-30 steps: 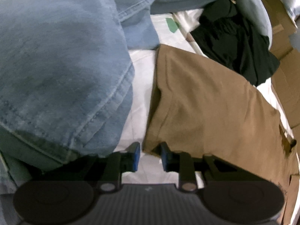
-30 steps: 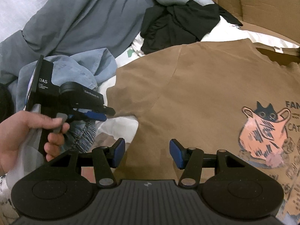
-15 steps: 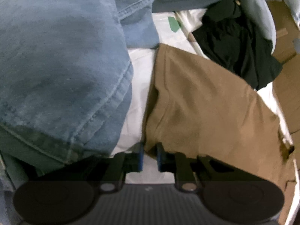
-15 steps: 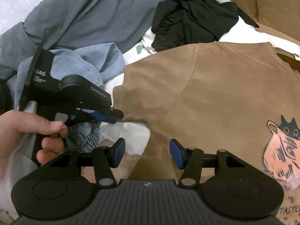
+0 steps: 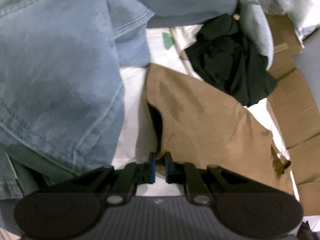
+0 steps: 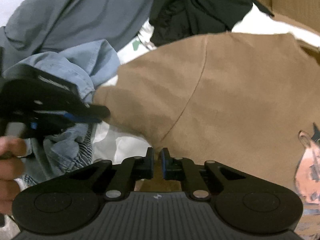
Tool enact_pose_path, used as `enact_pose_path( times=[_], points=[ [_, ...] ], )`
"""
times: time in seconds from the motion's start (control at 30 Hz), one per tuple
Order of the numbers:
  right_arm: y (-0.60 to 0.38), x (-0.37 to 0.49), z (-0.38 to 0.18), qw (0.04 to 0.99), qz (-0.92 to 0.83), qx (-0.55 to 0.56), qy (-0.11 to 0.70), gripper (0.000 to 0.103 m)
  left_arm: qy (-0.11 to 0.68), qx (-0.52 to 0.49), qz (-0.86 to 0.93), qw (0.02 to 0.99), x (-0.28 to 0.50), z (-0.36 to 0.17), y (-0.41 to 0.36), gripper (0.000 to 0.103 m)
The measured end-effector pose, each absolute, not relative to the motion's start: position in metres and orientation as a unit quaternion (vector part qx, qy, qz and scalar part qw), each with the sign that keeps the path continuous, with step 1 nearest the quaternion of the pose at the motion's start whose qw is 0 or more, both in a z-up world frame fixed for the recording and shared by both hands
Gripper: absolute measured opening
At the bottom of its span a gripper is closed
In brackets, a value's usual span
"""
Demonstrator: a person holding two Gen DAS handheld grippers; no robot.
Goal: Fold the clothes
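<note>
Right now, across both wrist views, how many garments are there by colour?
Brown cotton T-shirt with a cat print: 1
Light blue denim garment: 1
Grey-blue cloth garment: 1
Crumpled black garment: 1
Total: 4

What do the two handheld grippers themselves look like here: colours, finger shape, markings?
Both match: the left gripper and right gripper are matte black, with ribbed grey-black bases, round side housings, silver pivot screws, angular linkage arms and blue-padded fingers. A small lightning-bolt mark sits on each base. No sleeve shows.
</note>
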State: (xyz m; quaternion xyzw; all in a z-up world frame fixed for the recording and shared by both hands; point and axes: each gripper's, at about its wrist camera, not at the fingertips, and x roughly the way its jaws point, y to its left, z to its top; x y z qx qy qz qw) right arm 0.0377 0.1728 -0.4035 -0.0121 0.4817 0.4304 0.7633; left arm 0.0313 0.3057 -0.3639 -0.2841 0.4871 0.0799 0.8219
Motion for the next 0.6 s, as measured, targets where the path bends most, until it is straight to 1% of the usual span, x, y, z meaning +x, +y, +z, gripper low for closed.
enact_pose_path(
  times=[0.03, 0.27, 0.6],
  points=[
    [0.175, 0.039, -0.407, 0.761, 0.428, -0.01, 0.487, 0.002, 0.485, -0.284, 0.076, 0.824, 0.031, -0.361, 0.304, 0.008],
    [0.18, 0.045, -0.422, 0.755, 0.42, 0.01, 0.504, 0.001, 0.478, -0.286, 0.037, 0.83, 0.034, -0.347, 0.291, 0.008],
    [0.18, 0.048, -0.429, 0.753, 0.42, 0.023, 0.507, 0.004, 0.481, -0.278, -0.037, 0.831, 0.026, -0.338, 0.261, 0.007]
  ],
)
